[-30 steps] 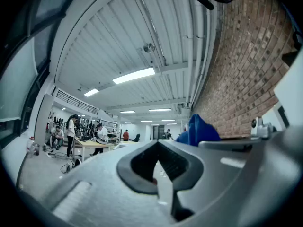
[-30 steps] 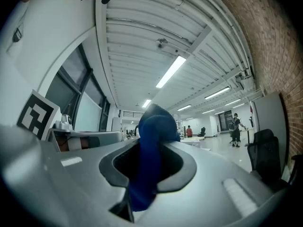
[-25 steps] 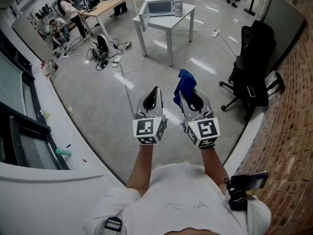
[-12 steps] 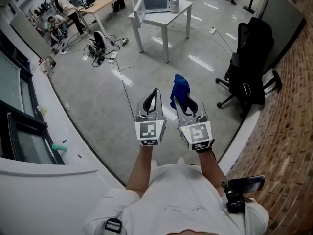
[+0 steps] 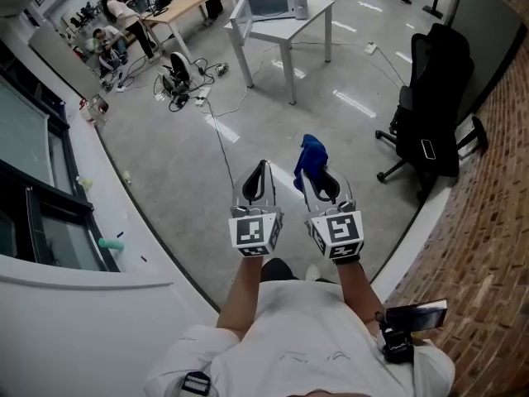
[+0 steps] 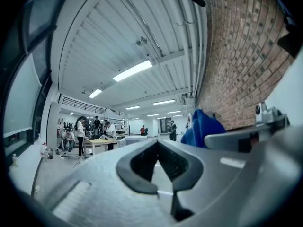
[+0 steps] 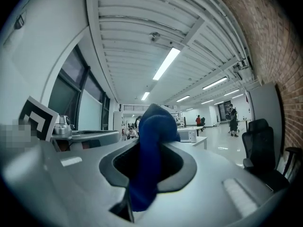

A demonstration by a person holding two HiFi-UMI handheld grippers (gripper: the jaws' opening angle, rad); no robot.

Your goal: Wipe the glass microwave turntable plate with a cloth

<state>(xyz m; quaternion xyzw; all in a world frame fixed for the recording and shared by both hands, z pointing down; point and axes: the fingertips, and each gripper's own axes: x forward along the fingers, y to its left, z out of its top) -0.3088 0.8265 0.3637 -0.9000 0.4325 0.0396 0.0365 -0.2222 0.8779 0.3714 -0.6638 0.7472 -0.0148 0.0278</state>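
**Left gripper** [image 5: 263, 167]: held out in front of the person at the left of the pair, pointing forward over the floor. In the left gripper view its jaws [image 6: 157, 144] are fully closed, tip against tip, with nothing between them.

**Right gripper** [image 5: 312, 172]: held just beside the left one, level with it, the two marker cubes side by side. Its jaws are clamped on the cloth; the right gripper view shows the fabric pinched in the gap.

**Cloth** [image 5: 312, 154]: blue, bunched. One fold stands up past the jaw tips and the rest hangs down between the jaws [image 7: 150, 141]. It also shows at the right edge of the left gripper view [image 6: 201, 126].

**Microwave** [image 5: 277, 2]: white, door open to the left, standing on the table. It is well apart from both grippers, across open floor. The glass plate cannot be made out at this distance.

**Table** [image 5: 291, 26]: white, square, four legs, at the top centre of the head view.

**Office chair** [image 5: 434, 106]: black, draped with a dark garment, near the brick wall [image 5: 488, 222] on the right.

**Cables** [image 5: 186, 81]: a tangle on the grey floor left of the table.

**Desk** [image 5: 178, 5]: wooden, top left, with people beside it.
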